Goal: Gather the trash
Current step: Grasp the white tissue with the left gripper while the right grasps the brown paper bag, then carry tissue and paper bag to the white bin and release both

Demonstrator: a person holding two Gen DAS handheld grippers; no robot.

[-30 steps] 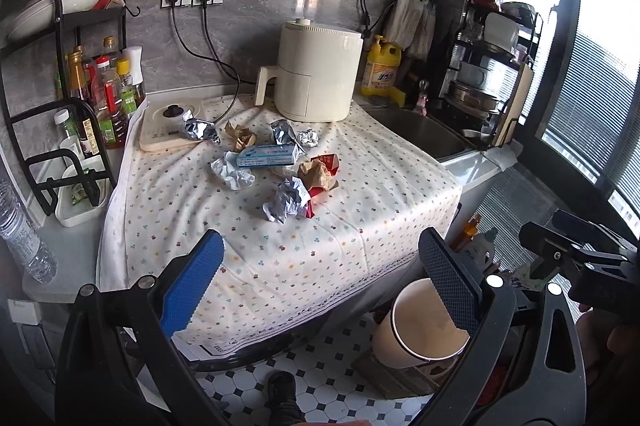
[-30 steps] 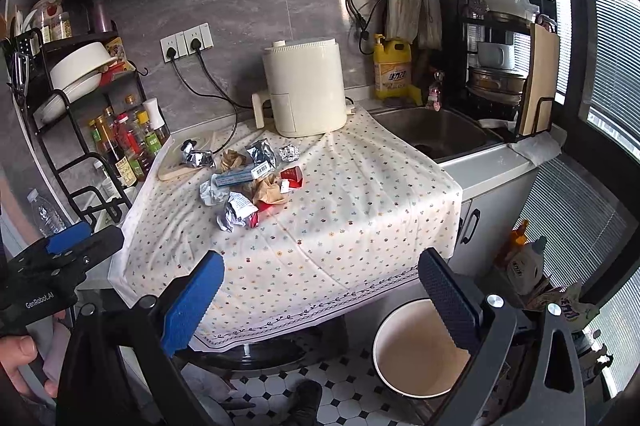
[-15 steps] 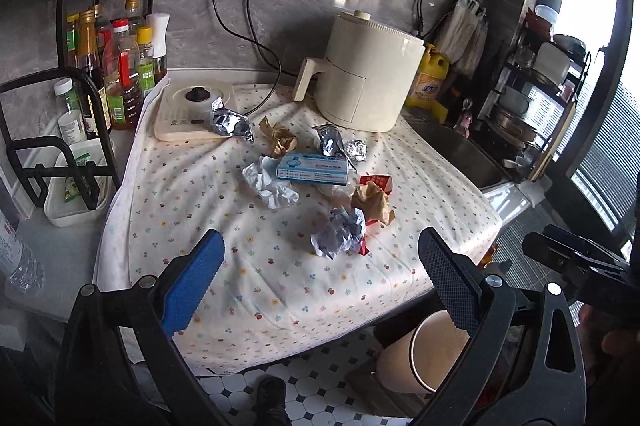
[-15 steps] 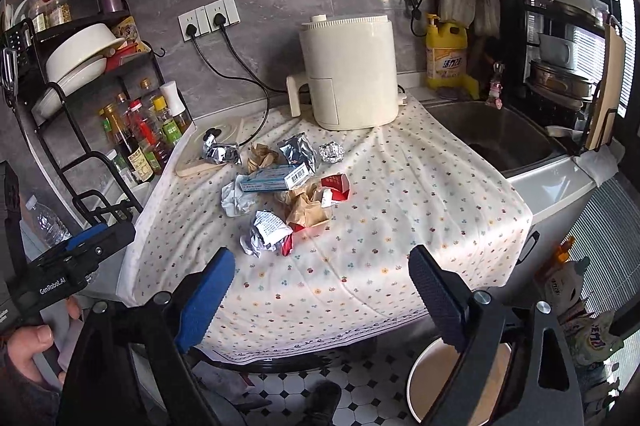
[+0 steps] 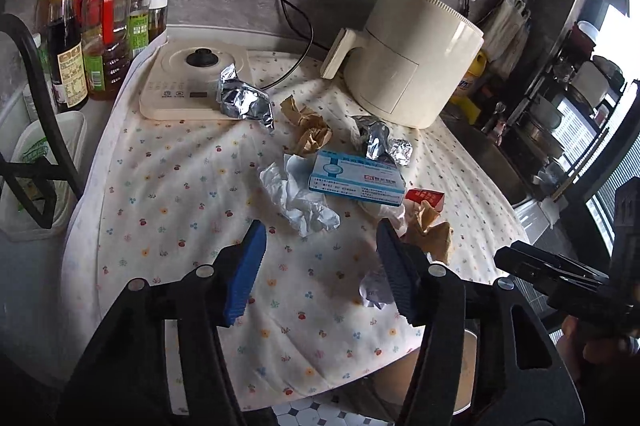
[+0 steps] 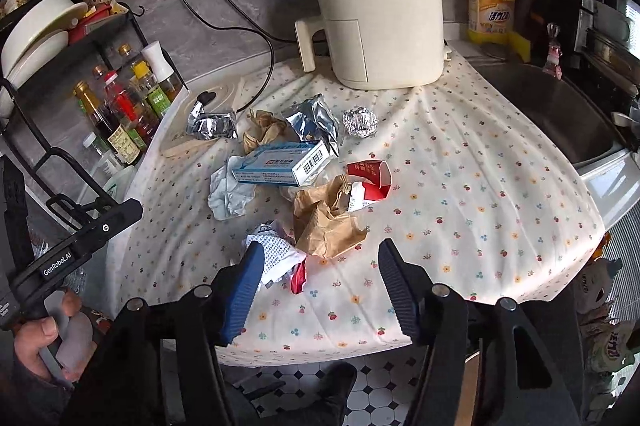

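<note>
Trash lies in a heap on the flowered tablecloth (image 5: pixel 180 210): a blue-white box (image 5: pixel 356 179) (image 6: pixel 282 162), white crumpled paper (image 5: pixel 298 200) (image 6: pixel 230 192), brown crumpled paper (image 6: pixel 324 216) (image 5: pixel 430 230), a red carton (image 6: pixel 370 178), foil pieces (image 5: pixel 244 100) (image 6: pixel 360 122) and a printed wad (image 6: pixel 274 254). My left gripper (image 5: pixel 320 268) is open and empty, just short of the white paper. My right gripper (image 6: pixel 320 284) is open and empty, its left finger beside the printed wad. A trash bin (image 5: pixel 468 370) stands on the floor below the table edge.
A cream air fryer (image 6: pixel 380 14) stands at the back of the table, a flat cooker (image 5: pixel 188 86) at the back left. A rack of bottles (image 5: pixel 96 22) is on the left. A sink (image 6: pixel 552 114) is on the right.
Both grippers have moved forward and down toward the trash heap, which now fills the views. Their jaws have narrowed somewhat but stay open.
</note>
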